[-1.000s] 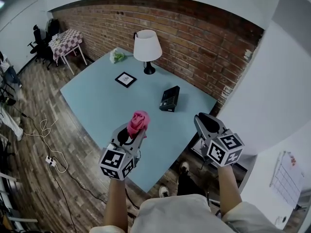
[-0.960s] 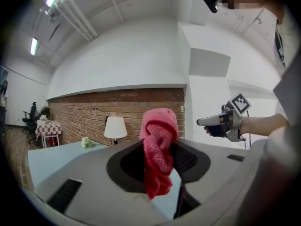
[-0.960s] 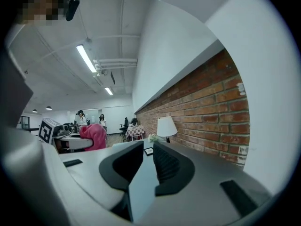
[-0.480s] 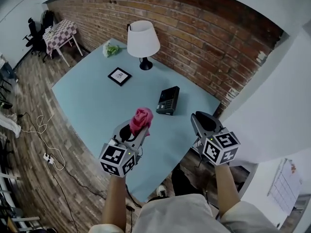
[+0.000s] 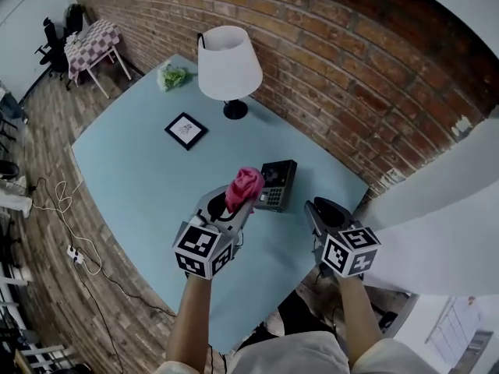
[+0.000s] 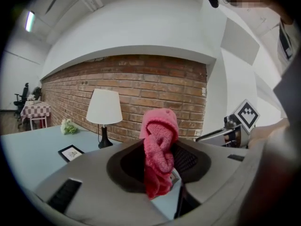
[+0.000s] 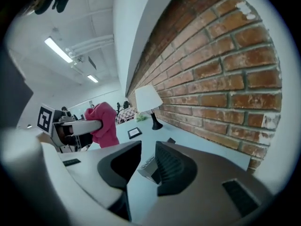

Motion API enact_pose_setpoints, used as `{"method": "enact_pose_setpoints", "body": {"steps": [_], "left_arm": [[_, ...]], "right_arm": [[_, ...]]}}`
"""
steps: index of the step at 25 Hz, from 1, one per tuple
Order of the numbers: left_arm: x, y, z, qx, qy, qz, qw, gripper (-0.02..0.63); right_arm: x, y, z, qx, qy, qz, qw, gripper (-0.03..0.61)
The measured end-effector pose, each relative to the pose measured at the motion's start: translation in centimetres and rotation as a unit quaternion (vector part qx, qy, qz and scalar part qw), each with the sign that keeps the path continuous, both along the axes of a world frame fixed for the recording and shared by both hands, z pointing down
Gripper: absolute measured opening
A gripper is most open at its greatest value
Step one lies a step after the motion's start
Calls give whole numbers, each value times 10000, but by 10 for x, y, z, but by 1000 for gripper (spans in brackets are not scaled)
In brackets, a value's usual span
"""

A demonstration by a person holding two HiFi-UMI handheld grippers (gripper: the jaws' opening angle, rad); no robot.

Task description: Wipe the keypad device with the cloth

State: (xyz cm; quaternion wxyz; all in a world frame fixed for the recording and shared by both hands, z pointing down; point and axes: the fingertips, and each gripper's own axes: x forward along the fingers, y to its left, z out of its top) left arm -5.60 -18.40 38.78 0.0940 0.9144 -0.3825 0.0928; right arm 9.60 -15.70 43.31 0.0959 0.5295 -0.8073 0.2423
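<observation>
Pink cloth is clamped in the left gripper's fingers, just short of the keypad device on the blue surface; best lowered flat onto the keys, while the right gripper's empty, opening fingers steady the device ahead of them.

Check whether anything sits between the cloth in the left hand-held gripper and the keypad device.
Nothing visible does. The left hand-held gripper holds the pink cloth just short of the keypad device, with only bare table between them. The lamp and picture frame stand farther back, off that path.
</observation>
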Motion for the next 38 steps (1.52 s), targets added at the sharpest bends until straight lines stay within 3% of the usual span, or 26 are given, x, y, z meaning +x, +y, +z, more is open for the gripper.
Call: {"method": "enact_pose_setpoints", "body": {"steps": [8,18,27,30,33,38], "left_arm": [[35,-68,44,-128,207,205,9995,166],[90,-110,99,-185,162,584,9980,167],[115,-131,112,-321,371,909,9947,167],[125,-124,111,-328,490,1324,9894,167],[137,-114,121,-398,296,1711,9840,169],[132,-118,133,-710,360,1534,9850,167]], "right_arm": [[-18,-46,50,-527,-156,-190,9983,161],[-34,-68,105,-985,354,-470,9934,181],[-39,-73,112,-1119,4,-697,9913,186],[-39,-73,112,-1078,-33,-732,9915,188],[-39,-74,112,-1013,1,-777,9918,189],[-39,-73,112,-970,1,-772,9923,189]]}}
